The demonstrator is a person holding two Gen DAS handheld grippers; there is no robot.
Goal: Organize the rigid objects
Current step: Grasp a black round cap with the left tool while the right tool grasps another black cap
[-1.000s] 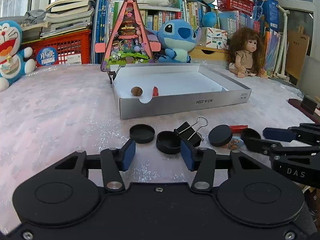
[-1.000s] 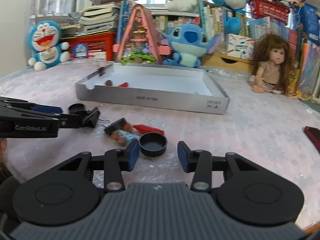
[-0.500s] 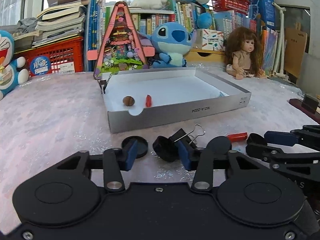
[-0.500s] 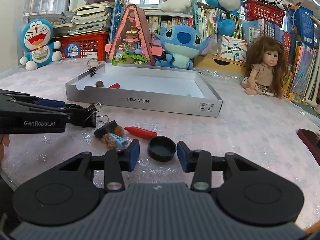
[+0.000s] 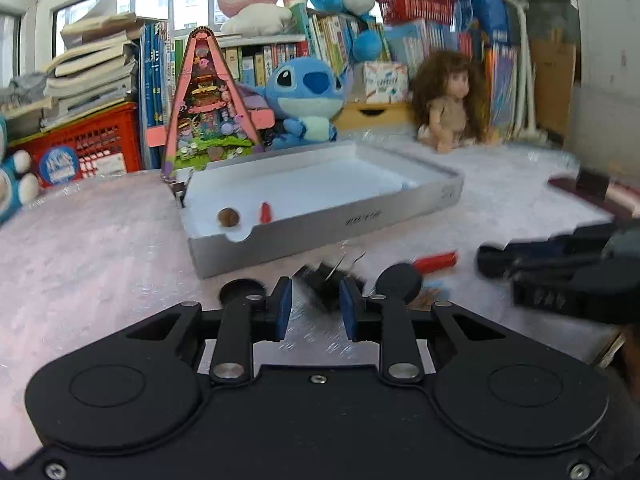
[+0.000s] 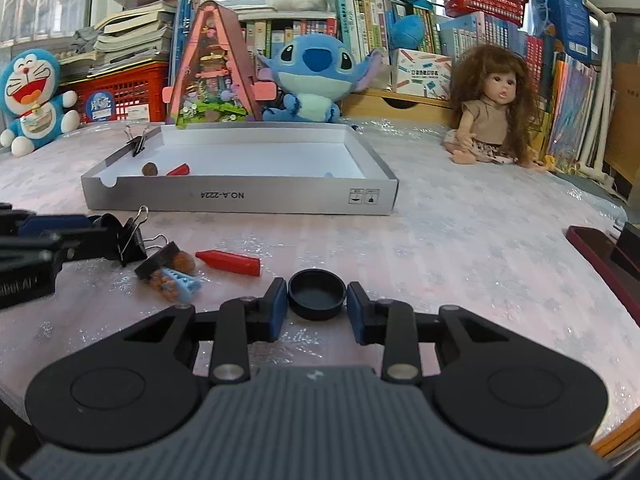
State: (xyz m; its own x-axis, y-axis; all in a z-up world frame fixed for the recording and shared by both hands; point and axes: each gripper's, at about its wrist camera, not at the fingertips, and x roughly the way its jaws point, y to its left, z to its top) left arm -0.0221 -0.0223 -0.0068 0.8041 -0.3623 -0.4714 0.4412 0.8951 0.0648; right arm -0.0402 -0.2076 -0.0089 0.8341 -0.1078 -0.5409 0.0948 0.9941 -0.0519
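A grey cardboard tray (image 5: 328, 224) (image 6: 240, 196) lies on the table with a brown nut (image 5: 228, 217) and a red piece (image 5: 265, 213) inside. My left gripper (image 5: 315, 300) is open, its fingers on either side of a black binder clip (image 5: 324, 280). A black cap (image 5: 240, 290) lies left of it, another black cap (image 5: 398, 278) to the right. My right gripper (image 6: 317, 304) is open around a black cap (image 6: 317, 294). A red crayon (image 6: 228, 262) and a blue piece (image 6: 180, 280) lie to its left.
Plush toys (image 6: 312, 76), a doll (image 6: 492, 108), a pink triangular toy house (image 6: 212, 72), books and red baskets line the far side. A dark red case (image 6: 604, 256) lies at the right table edge. A second binder clip (image 6: 136, 140) is clipped to the tray's far corner.
Both grippers have moved forward. The left now has the binder clip between its fingers; the right now has the black cap between its fingers.
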